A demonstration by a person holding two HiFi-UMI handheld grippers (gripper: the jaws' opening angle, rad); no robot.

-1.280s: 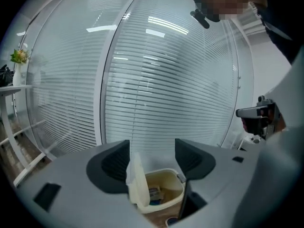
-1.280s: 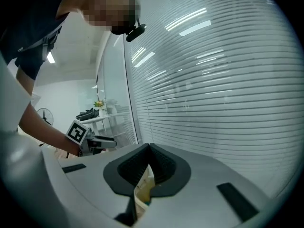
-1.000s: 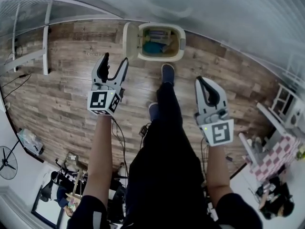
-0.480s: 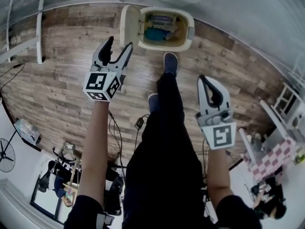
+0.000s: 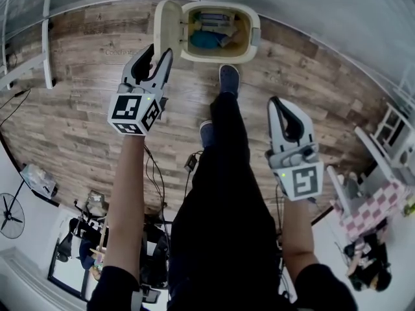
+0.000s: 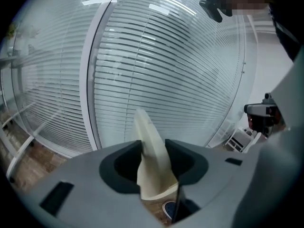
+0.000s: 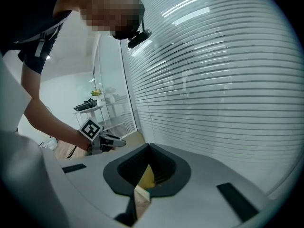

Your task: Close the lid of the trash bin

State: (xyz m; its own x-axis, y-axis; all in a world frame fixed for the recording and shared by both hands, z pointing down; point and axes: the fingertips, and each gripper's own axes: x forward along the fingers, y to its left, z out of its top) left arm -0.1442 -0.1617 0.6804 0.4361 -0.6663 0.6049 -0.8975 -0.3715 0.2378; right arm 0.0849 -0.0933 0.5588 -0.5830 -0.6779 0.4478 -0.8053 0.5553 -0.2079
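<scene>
Blinds (image 6: 166,70) hung beyond the left gripper (image 5: 157,52), whose jaws had just been closing and pinched the upright lid (image 6: 147,132) of the trash bin (image 5: 254,34) holding rubbish (image 5: 209,39), while the right gripper (image 5: 279,102) had its jaws together.

Blinds (image 6: 166,70) close behind bin (image 5: 254,36)

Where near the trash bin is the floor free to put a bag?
Free: the wood floor between the open lid and the white shelf frame at left, and the floor right of the trash bin. Crowded: directly before the bin, where the person's shoe stands.
</scene>
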